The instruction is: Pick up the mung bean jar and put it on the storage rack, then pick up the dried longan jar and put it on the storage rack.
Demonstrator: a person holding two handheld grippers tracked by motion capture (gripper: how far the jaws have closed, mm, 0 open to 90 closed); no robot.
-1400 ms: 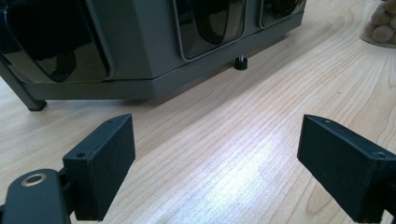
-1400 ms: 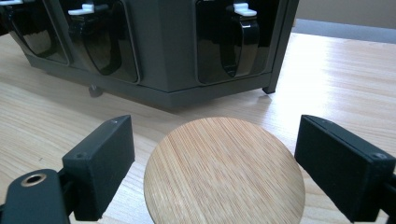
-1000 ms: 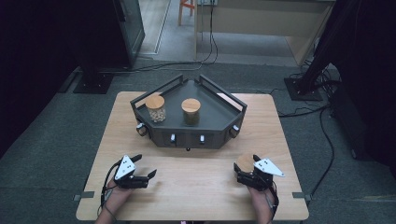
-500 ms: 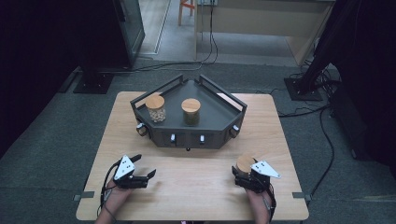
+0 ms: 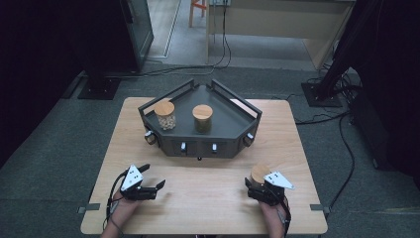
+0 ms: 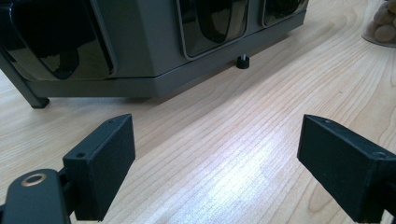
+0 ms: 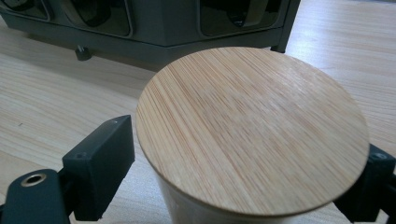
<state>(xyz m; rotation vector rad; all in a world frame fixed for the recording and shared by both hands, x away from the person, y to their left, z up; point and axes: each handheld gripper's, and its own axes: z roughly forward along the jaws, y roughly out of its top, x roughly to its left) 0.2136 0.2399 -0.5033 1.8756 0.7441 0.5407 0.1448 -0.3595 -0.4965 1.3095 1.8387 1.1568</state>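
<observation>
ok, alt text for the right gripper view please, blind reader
A jar with a round bamboo lid sits between the right gripper's two black jaws, close to the camera. Behind it, on the light wooden table, stands a dark grey rack.

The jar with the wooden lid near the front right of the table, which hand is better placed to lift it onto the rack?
Right. The right gripper already has the jar between its jaws, while the left gripper sits open across the table.

Tray [image 5: 237, 133] sits mid-frame holding two jars [image 5: 165, 114] side by side; a third jar [image 5: 259, 173] stands lower right, between the right gripper [image 5: 257, 187] jaws.
</observation>
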